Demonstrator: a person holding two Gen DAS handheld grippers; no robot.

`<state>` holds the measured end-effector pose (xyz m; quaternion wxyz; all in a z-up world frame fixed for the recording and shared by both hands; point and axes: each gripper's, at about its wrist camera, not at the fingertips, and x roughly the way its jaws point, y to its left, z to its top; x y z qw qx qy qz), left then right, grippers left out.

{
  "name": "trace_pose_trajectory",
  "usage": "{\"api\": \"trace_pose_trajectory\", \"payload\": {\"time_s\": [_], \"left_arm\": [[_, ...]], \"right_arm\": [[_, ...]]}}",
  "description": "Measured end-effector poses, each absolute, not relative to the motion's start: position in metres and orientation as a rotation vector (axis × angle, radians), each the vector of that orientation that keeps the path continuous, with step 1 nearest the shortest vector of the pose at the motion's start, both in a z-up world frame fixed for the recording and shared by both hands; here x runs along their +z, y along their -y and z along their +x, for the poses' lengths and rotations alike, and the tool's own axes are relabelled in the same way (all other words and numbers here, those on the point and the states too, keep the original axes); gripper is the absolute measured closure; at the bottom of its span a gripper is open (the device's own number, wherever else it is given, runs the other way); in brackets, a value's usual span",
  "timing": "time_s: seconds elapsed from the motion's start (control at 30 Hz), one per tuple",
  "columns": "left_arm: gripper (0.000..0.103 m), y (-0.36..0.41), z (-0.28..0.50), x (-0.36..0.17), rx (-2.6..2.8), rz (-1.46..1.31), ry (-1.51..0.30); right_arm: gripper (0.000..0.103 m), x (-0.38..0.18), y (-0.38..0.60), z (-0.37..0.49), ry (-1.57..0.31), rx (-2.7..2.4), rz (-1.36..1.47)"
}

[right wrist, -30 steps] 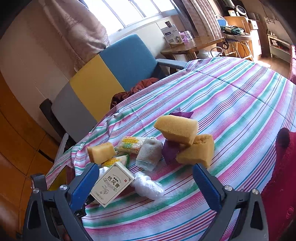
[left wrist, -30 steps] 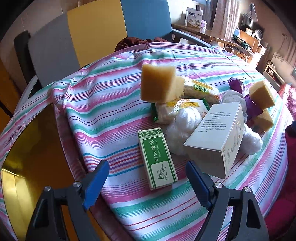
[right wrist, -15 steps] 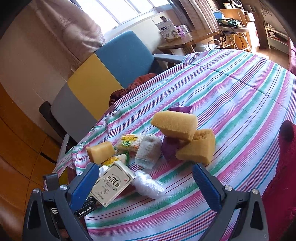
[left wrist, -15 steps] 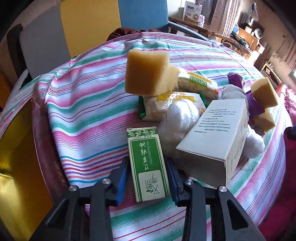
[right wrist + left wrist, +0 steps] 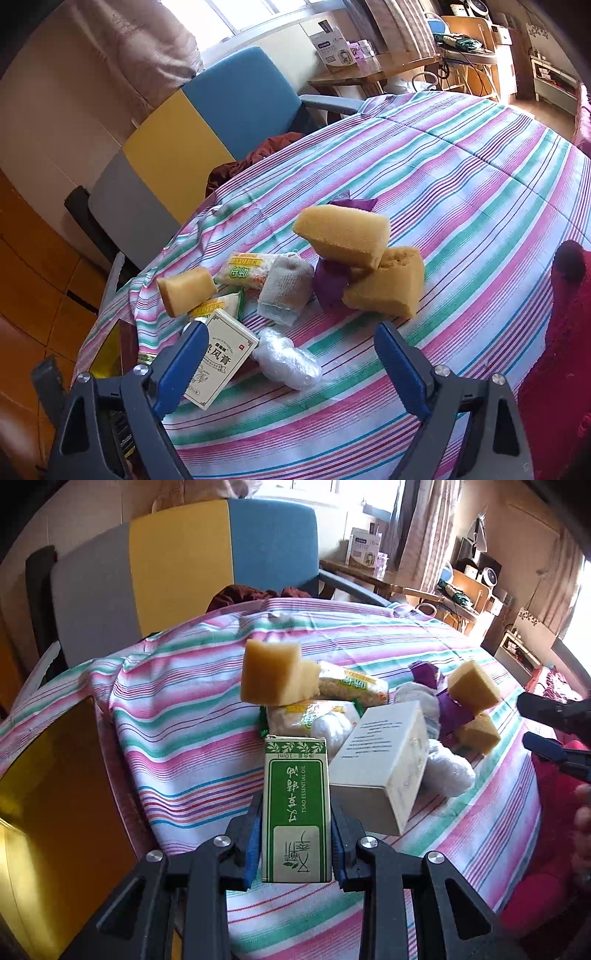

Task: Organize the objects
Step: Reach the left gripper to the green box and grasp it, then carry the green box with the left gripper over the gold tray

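Green box [image 5: 296,812] pinched between left gripper [image 5: 295,843] fingers for relocating; right gripper [image 5: 291,363] fingers spread, pile ahead.

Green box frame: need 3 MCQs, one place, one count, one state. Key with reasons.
1. Where is the green box?
A. between the left claw's fingers
B. on the chair seat
C. under the grey sock

2. How many yellow sponge blocks show in the right wrist view?
A. one
B. three
C. five

3. What state is the right claw in?
A. shut on a sponge
B. shut on the white box
C. open, holding nothing

Key: 1 A, the blue pads press both long sides of the box. 2 B, one by the noodle packs and two stacked together on the striped cloth. 3 C, its fingers stand wide apart with nothing between them.
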<state>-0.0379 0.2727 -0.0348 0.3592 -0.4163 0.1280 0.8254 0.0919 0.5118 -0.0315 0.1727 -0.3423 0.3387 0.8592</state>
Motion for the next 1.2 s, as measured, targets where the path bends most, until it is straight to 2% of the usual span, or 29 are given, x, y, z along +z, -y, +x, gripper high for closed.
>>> {"api": "trace_pose_trajectory", "payload": {"time_s": [0.37,0.53,0.73,0.87,1.03,1.13,1.2], "left_arm": [[0.072,-0.213,0.002,0.004,2.19,-0.944,-0.233],[0.072,-0.173,0.001,0.015,2.279,-0.927,-0.177],[0.072,-0.121,-0.008,0.006,2.389,-0.973,-0.106],[0.072,-0.092,-0.012,-0.004,2.451,-1.014,-0.067],[0.072,-0.066,-0.012,-0.01,2.511,-1.046,-0.04],[0.072,-0.054,-0.015,-0.014,2.536,-1.073,-0.034],[0.072,-0.05,-0.016,-0.016,2.545,-1.086,-0.027]], "right_arm": [[0.025,-0.039,-0.504,0.082,-0.944,2.436,-1.104],[0.025,-0.039,-0.489,0.071,-0.917,2.48,-1.199],[0.025,-0.048,-0.455,0.05,-1.092,2.527,-1.313],[0.025,-0.055,-0.446,0.031,-1.256,2.477,-1.275],[0.025,-0.065,-0.439,0.009,-1.233,2.409,-1.288],[0.025,-0.07,-0.429,-0.005,-1.088,2.428,-1.313],[0.038,-0.074,-0.422,-0.01,-0.966,2.447,-1.35]]}}
